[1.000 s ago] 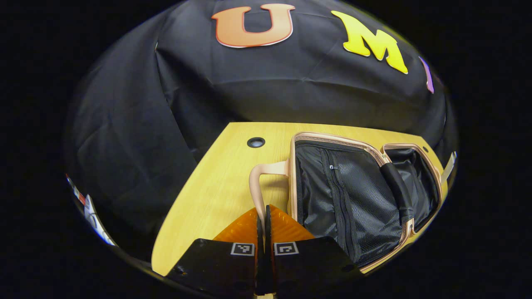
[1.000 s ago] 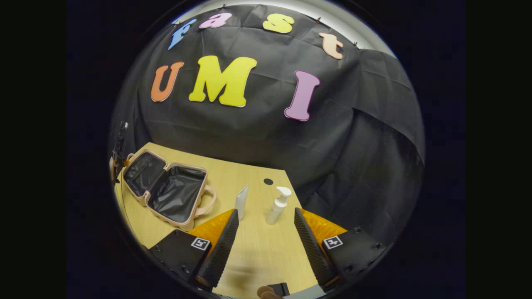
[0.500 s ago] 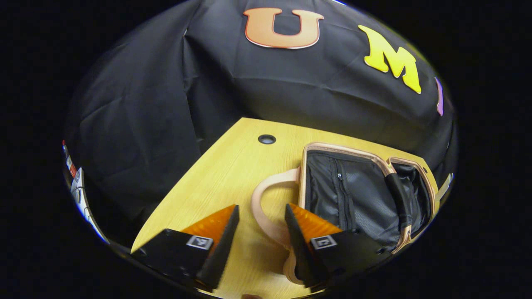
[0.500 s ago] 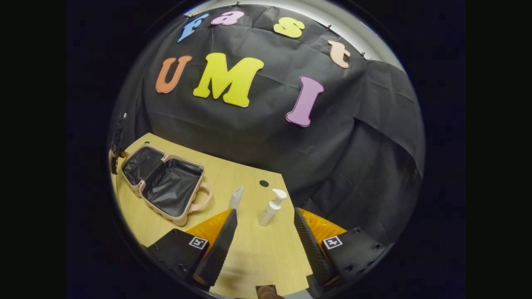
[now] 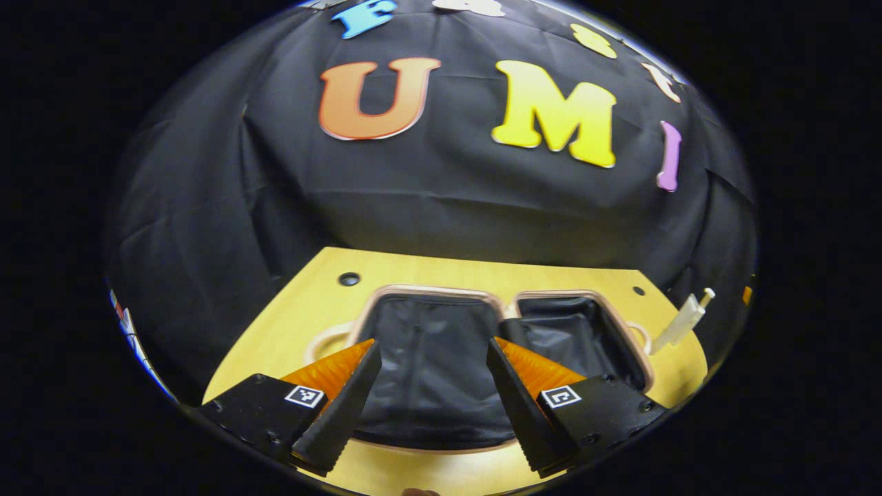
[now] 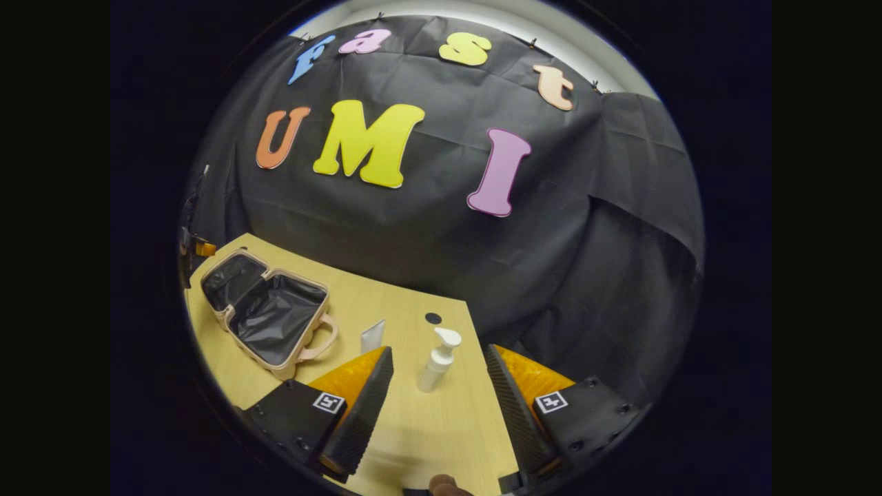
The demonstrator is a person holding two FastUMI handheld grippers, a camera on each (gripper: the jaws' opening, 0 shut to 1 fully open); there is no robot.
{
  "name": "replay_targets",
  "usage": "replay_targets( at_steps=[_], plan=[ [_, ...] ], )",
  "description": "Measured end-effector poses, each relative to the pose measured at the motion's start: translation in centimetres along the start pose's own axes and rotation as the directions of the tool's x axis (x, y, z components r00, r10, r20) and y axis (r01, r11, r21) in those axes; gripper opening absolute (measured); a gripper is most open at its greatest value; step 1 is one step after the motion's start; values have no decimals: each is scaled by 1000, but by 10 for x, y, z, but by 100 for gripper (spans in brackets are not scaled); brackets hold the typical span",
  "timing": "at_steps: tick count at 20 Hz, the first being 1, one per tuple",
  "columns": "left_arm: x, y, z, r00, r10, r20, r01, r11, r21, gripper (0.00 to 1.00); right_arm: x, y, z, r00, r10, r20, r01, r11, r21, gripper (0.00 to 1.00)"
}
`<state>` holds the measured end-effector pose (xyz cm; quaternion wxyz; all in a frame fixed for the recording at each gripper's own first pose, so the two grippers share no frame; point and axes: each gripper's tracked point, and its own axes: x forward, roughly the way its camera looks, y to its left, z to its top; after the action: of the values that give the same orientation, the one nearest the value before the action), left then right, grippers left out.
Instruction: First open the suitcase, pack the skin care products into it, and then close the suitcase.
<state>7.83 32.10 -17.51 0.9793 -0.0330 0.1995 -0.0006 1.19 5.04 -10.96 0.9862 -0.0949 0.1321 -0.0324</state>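
Suitcase [image 5: 441, 358] lies open on the table [image 6: 441, 427], near its left edge; front rim cut off behind left gripper [image 5: 431, 396], fingers spread, empty. Right gripper [image 6: 441, 406] fingers spread, pump bottle [image 6: 437, 359] standing beyond them. White tube [image 6: 372, 337] partly hidden by one finger

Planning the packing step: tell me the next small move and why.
Probably ease the right hand-held gripper forward around the white pump bottle. The suitcase lies open and looks empty, the bottle stands upright on the table just ahead between the gripper's open fingers, and the left hand-held gripper holds nothing.
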Motion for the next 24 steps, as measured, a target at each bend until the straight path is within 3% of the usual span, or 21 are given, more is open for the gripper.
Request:
replay_targets(
  at_steps=[6, 9, 13, 16, 19, 24],
  plan=[
    [1, -178, -2, 975, -224, -7, 224, 969, 101, 98, 28, -37, -20, 999, 27, -24, -26, 999, 20, 81],
    [5, -266, -15, 935, -352, -52, 356, 923, 144, 98, 37, -57, -32, 999, 34, -40, -34, 999, 22, 81],
    [19, -359, -47, 871, -472, -136, 491, 848, 202, 98, 47, -90, -49, 997, 29, -66, -28, 999, 21, 82],
    [45, -415, -78, 837, -508, -203, 544, 815, 202, 99, 53, -111, -67, 994, 23, -103, -21, 1000, 21, 81],
    [81, -444, -102, 830, -500, -246, 547, 815, 189, 99, 61, -126, -82, 990, 19, -141, -17, 1000, 14, 82],
    [127, -452, -115, 871, -419, -254, 473, 856, 208, 97, 75, -139, -103, 980, 31, -195, -32, 999, 1, 81]
  ],
)
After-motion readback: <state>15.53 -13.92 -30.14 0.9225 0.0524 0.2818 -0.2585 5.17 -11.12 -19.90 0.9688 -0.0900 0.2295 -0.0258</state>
